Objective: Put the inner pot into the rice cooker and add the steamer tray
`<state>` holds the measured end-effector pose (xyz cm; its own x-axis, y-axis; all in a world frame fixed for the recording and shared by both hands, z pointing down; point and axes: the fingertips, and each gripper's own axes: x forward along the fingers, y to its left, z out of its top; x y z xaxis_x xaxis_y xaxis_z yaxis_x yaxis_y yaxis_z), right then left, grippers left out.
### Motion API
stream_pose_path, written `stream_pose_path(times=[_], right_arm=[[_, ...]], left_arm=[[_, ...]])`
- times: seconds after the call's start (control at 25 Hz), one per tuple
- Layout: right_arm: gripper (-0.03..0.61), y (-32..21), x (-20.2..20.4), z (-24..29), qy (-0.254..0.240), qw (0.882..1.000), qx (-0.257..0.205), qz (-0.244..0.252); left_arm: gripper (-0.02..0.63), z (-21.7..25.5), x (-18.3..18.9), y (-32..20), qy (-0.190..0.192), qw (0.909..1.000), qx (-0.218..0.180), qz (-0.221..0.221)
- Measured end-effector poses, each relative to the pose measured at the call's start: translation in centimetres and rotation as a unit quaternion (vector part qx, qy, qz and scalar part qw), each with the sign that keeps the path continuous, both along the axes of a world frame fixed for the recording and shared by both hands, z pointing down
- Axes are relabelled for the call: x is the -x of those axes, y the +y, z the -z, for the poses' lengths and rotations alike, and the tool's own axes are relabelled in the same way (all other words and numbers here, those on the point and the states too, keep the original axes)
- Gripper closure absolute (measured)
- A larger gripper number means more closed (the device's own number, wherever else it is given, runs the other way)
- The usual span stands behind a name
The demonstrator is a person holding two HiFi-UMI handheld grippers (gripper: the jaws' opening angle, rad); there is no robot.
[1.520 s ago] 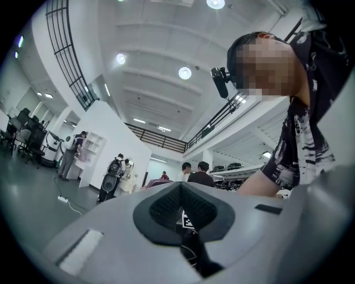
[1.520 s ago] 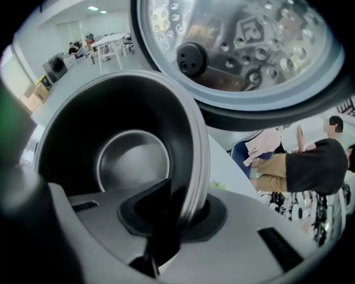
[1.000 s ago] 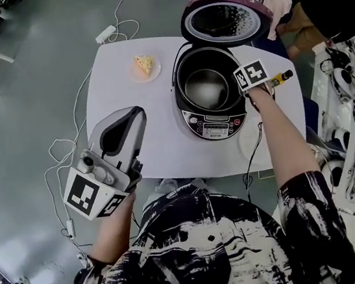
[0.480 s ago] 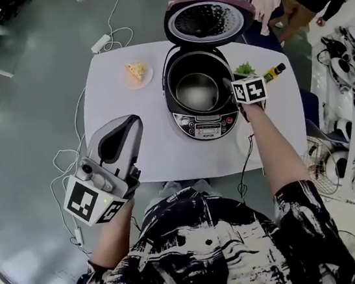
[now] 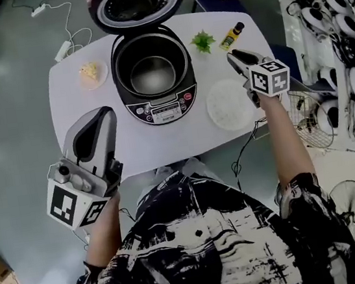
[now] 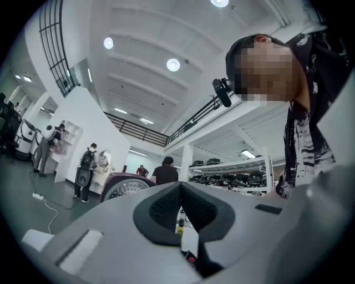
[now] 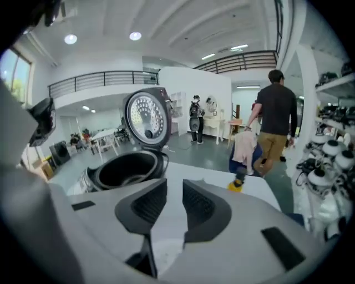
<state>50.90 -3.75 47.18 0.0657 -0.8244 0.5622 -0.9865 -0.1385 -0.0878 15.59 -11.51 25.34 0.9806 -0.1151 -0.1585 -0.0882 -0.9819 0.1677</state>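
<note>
White steamer tray [image 5: 229, 104]: lying beside rice cooker [image 5: 153, 76]
Right gripper [image 5: 232, 57]: hovering narrowly parted, just closing further, empty
Left gripper [image 5: 104, 111]: pinching closed, empty

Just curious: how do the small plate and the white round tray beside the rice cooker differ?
The plate is smaller and carries a yellowish food piece; the tray is larger and bare. The plate lies left of the rice cooker, the tray right. Both are round and lie flat on the table.
</note>
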Motion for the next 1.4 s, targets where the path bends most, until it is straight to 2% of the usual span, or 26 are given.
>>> stream_pose_path(times=[0.08, 0.16, 0.32, 0.52, 0.68, 0.84, 1.0, 1.16, 1.24, 1.32, 1.4], right_arm=[[0.489, 5.3, -2.5, -1.6, 0.033, 0.998, 0.046, -0.006], [0.478, 9.7, -4.4, -5.3, 0.038, 0.994, 0.101, -0.010], [0.466, 16.3, -5.6, -14.3, -0.021, 0.982, 0.184, -0.049], [0.466, 20.2, -5.9, -22.6, -0.082, 0.959, 0.252, -0.100], [0.466, 20.6, -6.0, -25.9, -0.125, 0.948, 0.271, -0.112], [0.467, 20.7, -6.0, -27.9, -0.128, 0.940, 0.295, -0.114], [0.552, 21.1, -6.1, -29.1, -0.133, 0.929, 0.318, -0.133], [0.577, 21.6, -6.3, -29.0, -0.159, 0.912, 0.328, -0.187], [0.578, 21.8, -6.1, -28.5, -0.171, 0.907, 0.332, -0.196], [0.578, 21.5, -6.1, -27.4, -0.187, 0.907, 0.321, -0.198], [0.578, 20.6, -6.4, -25.4, -0.192, 0.914, 0.301, -0.194]], left_arm=[[0.609, -0.7, -2.1, 1.1, -0.004, 0.9998, 0.003, -0.022], [0.609, -1.6, -4.0, 2.2, -0.009, 0.9992, 0.004, -0.039], [0.609, -2.6, -7.0, 4.2, -0.025, 0.9975, 0.002, -0.067], [0.609, -3.1, -9.0, 5.6, -0.046, 0.9959, -0.004, -0.078], [0.609, -3.9, -9.2, 5.8, -0.060, 0.9957, -0.004, -0.070], [0.609, -4.6, -8.9, 5.7, -0.071, 0.9959, 0.001, -0.056], [0.609, -4.8, -8.6, 5.7, -0.073, 0.9962, 0.003, -0.047], [0.609, -4.7, -8.2, 5.6, -0.073, 0.9965, 0.004, -0.041], [0.609, -4.5, -8.0, 5.5, -0.069, 0.9968, 0.005, -0.040], [0.609, -4.2, -7.9, 5.5, -0.063, 0.9972, 0.005, -0.041], [0.609, -3.9, -7.7, 5.4, -0.055, 0.9976, 0.005, -0.042]])
